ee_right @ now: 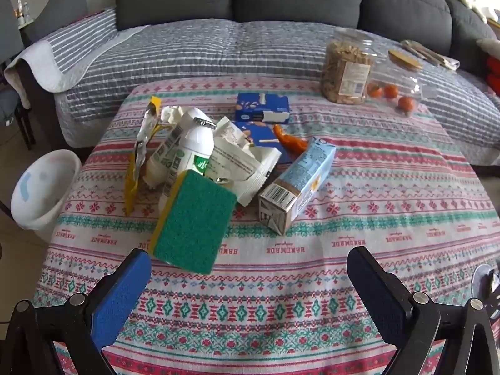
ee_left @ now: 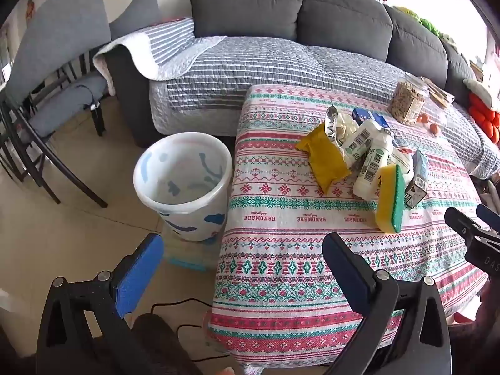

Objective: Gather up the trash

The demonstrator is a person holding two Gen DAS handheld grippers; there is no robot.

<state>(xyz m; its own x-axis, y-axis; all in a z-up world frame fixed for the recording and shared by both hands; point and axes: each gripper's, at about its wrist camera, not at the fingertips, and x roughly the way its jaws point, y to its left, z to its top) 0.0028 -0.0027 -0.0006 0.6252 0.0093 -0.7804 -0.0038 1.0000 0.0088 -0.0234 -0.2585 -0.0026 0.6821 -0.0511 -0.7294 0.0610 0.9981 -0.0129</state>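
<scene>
Two grippers hang over the near edge of the patterned table cloth (ee_right: 281, 281), both spread wide and holding nothing: the left gripper (ee_left: 243, 268) between bin and table, the right gripper (ee_right: 250, 284) just short of the trash pile. The pile lies mid-table: one green-and-yellow sponge (ee_right: 195, 222) leaning on two white bottles (ee_right: 187, 150), one yellow foil wrapper (ee_right: 137, 162), one crumpled white packet (ee_right: 240, 162), one pale blue carton (ee_right: 297, 181) on its side, and two blue boxes (ee_right: 262, 107) behind. One orange peel (ee_right: 289, 140) shows only in the right wrist view, as do three small oranges (ee_right: 390, 92) beside one clear jar (ee_right: 345, 68) of snacks. Only the left wrist view shows the inside of the one white bin (ee_left: 184, 184), standing on the floor beside the table's left edge, plus two chairs (ee_left: 59, 72) and the right gripper's tips (ee_left: 468, 222).
</scene>
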